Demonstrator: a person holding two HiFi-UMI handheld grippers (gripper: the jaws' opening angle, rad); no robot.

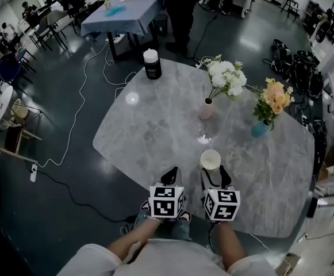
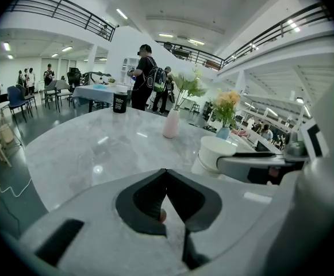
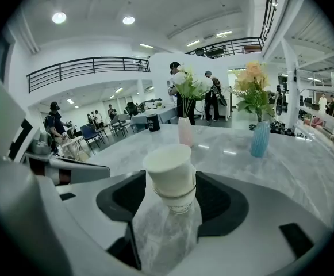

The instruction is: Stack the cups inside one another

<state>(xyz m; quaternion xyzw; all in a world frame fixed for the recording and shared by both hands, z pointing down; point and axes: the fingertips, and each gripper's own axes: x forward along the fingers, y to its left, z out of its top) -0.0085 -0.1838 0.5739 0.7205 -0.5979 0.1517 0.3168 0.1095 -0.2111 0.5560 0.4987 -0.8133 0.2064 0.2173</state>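
Writing: the only print is white lettering on the black canister (image 1: 152, 65) w/ white lid, at the far edge of the desk (image 1: 155, 125); too small to read. Each claw's cube carries b/w square markers, no text.

Counts:
- Cups (image 1: 210, 160): 1 white stack, prob. 2 nested. The right gripper view shows a ring partway down the stack (image 3: 169, 174) that looks like a 2nd rim, but can't be sure.
- Vases: 2. The pink vase (image 1: 206, 110) w/ white flowers is mid-desk. The blue vase (image 1: 260, 130) w/ orange/yellow flowers is to its right, well apart from the canister.
- Canister: 1.
- Claws: 2, side by side at the near desk edge.

Left claw (image 1: 169, 176): clenched, jaw tips meeting in a point w/ nothing between them in the left gripper view (image 2: 165, 177). It sits just left of the cups, not touching them.

Right claw (image 1: 214, 176): grasping the cup stack, which stands upright w/ mouth up and a jaw on either side, in the right gripper view (image 3: 171, 195). The stack is near the front of the desk, between the person and the pink vase.
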